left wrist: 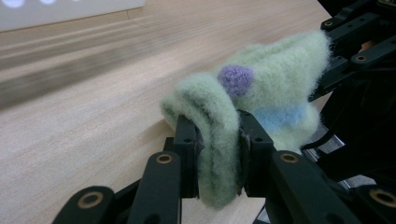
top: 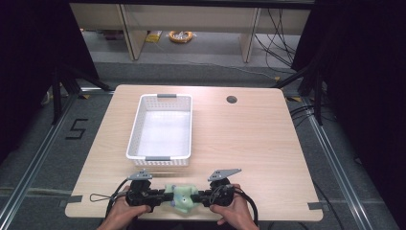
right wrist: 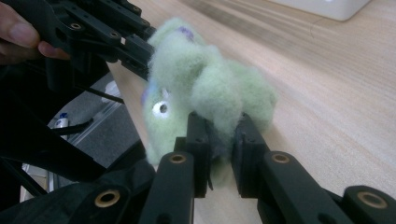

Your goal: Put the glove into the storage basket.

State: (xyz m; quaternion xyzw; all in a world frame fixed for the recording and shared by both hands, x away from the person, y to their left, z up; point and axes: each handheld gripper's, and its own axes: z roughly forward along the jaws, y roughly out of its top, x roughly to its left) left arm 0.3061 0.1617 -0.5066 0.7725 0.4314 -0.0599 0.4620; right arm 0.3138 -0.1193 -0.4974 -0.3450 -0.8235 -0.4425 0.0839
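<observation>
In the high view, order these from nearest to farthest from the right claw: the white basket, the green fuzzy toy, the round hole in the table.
1. Green fuzzy toy, gripped by the right claw, near edge.
2. White basket, middle-left.
3. Round hole, far right of centre.

Both tongs (top: pixel 163 195) (top: pixel 200 195) clamped, facing inward.

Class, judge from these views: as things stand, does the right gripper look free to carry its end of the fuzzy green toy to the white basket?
Probably not alone. The right gripper grips the fuzzy green toy, but the left gripper clamps its other end. The bare tabletop to the white basket is open.
</observation>
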